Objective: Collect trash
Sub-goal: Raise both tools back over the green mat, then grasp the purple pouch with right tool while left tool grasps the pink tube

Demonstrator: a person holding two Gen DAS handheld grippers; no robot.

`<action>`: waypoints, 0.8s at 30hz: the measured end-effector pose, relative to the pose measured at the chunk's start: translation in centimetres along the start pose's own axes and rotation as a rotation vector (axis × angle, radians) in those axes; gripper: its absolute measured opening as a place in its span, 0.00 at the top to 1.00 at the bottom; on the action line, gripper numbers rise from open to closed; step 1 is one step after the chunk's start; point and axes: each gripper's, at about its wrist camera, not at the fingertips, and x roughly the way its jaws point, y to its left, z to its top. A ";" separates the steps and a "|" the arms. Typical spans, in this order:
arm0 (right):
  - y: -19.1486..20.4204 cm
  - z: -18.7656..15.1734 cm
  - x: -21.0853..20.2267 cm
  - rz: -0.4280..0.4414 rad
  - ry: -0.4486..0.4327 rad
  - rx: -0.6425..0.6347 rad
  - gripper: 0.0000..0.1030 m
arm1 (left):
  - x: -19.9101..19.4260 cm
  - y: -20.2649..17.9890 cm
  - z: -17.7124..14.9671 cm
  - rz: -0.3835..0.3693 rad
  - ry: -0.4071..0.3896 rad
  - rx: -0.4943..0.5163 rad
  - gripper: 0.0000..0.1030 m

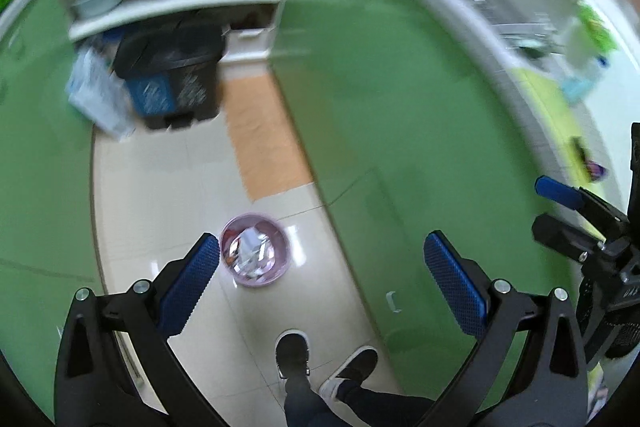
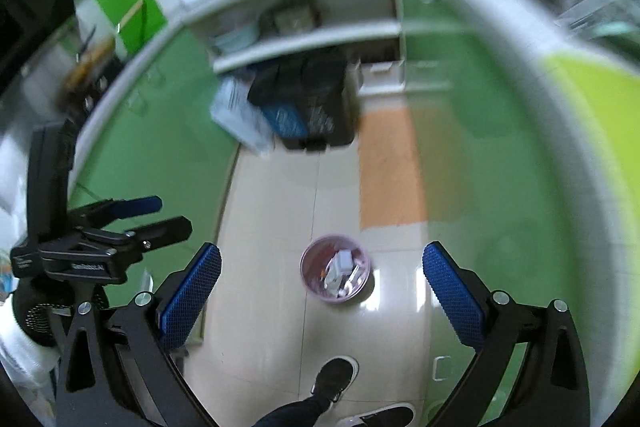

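A small pink wastebasket [image 1: 256, 254] [image 2: 335, 269] holding paper scraps and wrappers stands on the pale tiled floor. My left gripper [image 1: 320, 277] hangs high above the floor, open, nothing between its blue pads; the basket shows just right of its left pad. My right gripper [image 2: 322, 281] is open and empty too, with the basket seen between its fingers far below. Each gripper appears at the edge of the other's view. A person's two dark shoes [image 1: 293, 353] stand just short of the basket.
Green cabinet fronts [image 1: 384, 99] line both sides of the narrow floor. A black and blue pedal bin [image 1: 172, 83] [image 2: 308, 107] with a plastic bag beside it sits under white shelves at the far end. An orange mat [image 1: 266, 139] lies on the floor.
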 end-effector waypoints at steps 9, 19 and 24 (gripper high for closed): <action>-7.0 -1.8 -16.2 -0.196 -0.191 0.186 0.06 | -5.6 -15.8 4.7 -0.182 -0.038 0.275 0.03; -16.3 -7.6 -26.4 -0.392 -0.275 0.383 0.06 | -4.4 -30.6 5.4 -0.318 0.027 0.522 0.03; -20.0 -9.1 -27.4 -0.401 -0.266 0.444 0.06 | -1.6 -35.3 5.2 -0.319 0.073 0.604 0.03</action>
